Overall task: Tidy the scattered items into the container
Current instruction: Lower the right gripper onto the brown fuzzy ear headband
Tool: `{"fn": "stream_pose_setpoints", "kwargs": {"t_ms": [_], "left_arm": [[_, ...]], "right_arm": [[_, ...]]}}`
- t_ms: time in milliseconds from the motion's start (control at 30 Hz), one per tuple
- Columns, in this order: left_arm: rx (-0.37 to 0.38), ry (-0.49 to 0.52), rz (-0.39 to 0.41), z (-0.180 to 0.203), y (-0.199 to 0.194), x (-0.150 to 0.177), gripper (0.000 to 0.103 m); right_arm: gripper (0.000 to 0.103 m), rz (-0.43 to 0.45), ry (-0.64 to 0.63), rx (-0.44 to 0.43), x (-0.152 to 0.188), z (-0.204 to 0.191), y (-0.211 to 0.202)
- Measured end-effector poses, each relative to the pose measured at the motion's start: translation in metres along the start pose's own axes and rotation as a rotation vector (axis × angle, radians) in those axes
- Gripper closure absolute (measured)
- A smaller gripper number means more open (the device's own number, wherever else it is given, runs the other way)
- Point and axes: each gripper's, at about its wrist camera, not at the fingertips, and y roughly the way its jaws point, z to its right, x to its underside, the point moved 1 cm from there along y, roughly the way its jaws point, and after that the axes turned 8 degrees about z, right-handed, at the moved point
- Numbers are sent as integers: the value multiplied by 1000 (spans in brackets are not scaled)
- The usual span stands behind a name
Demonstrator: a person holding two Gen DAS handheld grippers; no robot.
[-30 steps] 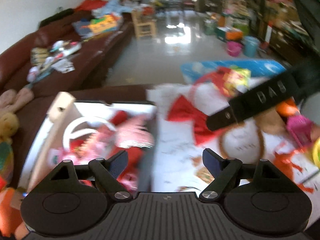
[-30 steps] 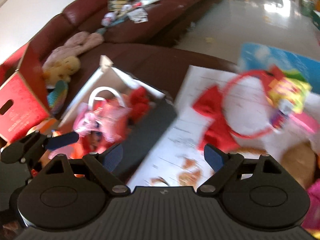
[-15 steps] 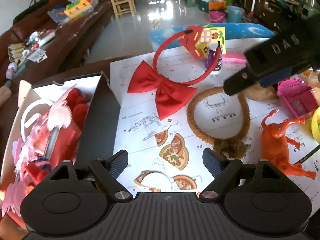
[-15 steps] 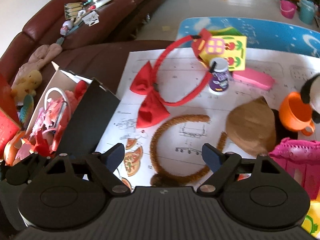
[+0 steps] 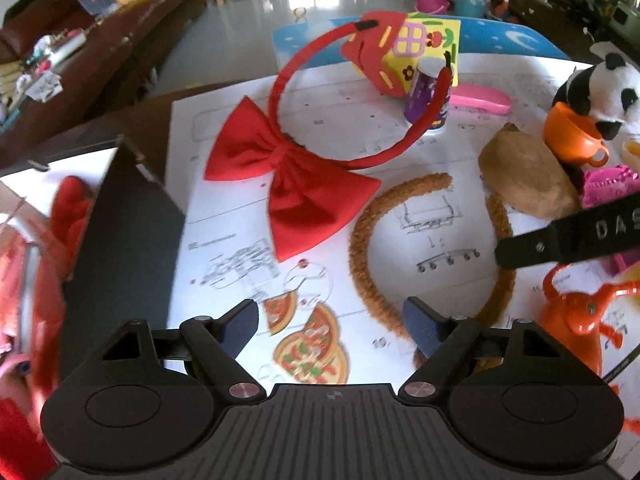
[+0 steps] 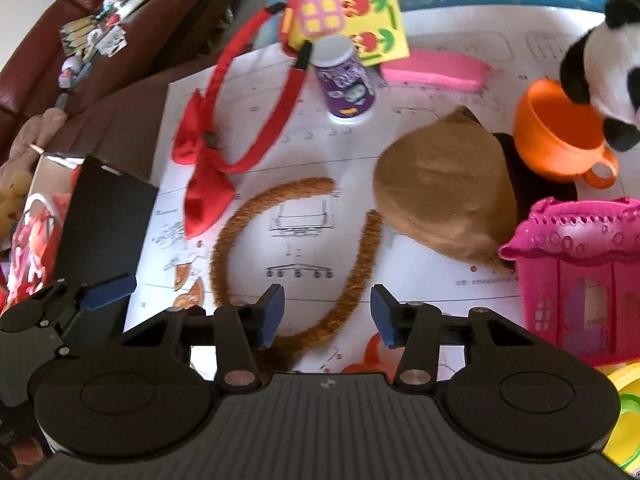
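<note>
Right claw (image 6: 327,316) closing over one brown headband (image 6: 296,264); second, red headband (image 6: 256,120) beside, slightly blurred.

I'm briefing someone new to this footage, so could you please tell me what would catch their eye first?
The red bow headband stands out most, lying on the white instruction sheet beside the open box of pink and red toys. Just nearer the cameras lies a fuzzy brown headband, with the right gripper above its curve, jaws closing but not touching it. A plush panda leans over an orange cup at far right.
</note>
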Motion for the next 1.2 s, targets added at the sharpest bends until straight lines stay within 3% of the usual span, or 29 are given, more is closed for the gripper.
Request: {"fn": "stream_pose_setpoints", "kwargs": {"t_ms": [67, 133, 200, 333, 400, 433, 600, 667, 800, 833, 867, 900, 933, 1033, 1200], "left_arm": [[6, -1, -11, 3, 9, -3, 21], [8, -14, -30, 5, 18, -5, 36], [22, -30, -54, 4, 26, -4, 41], [27, -13, -50, 7, 27, 4, 79], [24, 6, -48, 9, 22, 9, 89], [28, 5, -54, 9, 19, 12, 90], [77, -88, -86, -16, 4, 33, 88], [100, -132, -99, -26, -1, 40, 64], [29, -103, -95, -30, 0, 41, 39], [26, -100, -94, -30, 1, 40, 38], [33, -101, -93, -29, 2, 39, 39], [46, -102, -93, -28, 4, 37, 48], [59, -105, -91, -26, 4, 36, 73], [30, -94, -89, -21, 2, 34, 96], [45, -327, -121, -46, 1, 43, 99]], "right_arm": [[49, -3, 5, 2, -1, 3, 4], [49, -5, 8, 2, -2, 4, 8], [49, -5, 10, 2, -2, 6, 13], [50, -9, 34, -19, -2, 8, 18], [59, -9, 19, -11, 0, 6, 21], [68, -10, 7, -14, 1, 4, 22], [81, -19, -66, -32, 11, -12, 28], [82, -25, -79, -44, 13, -16, 30], [86, -27, -108, -71, 15, -24, 33], [86, -28, -115, -75, 15, -26, 33], [86, -28, -122, -77, 16, -28, 32], [86, -25, -131, -77, 17, -29, 32], [86, -21, -135, -77, 18, -29, 31], [83, -13, -126, -65, 16, -29, 30], [81, -14, -66, -63, 14, -21, 27]]}}
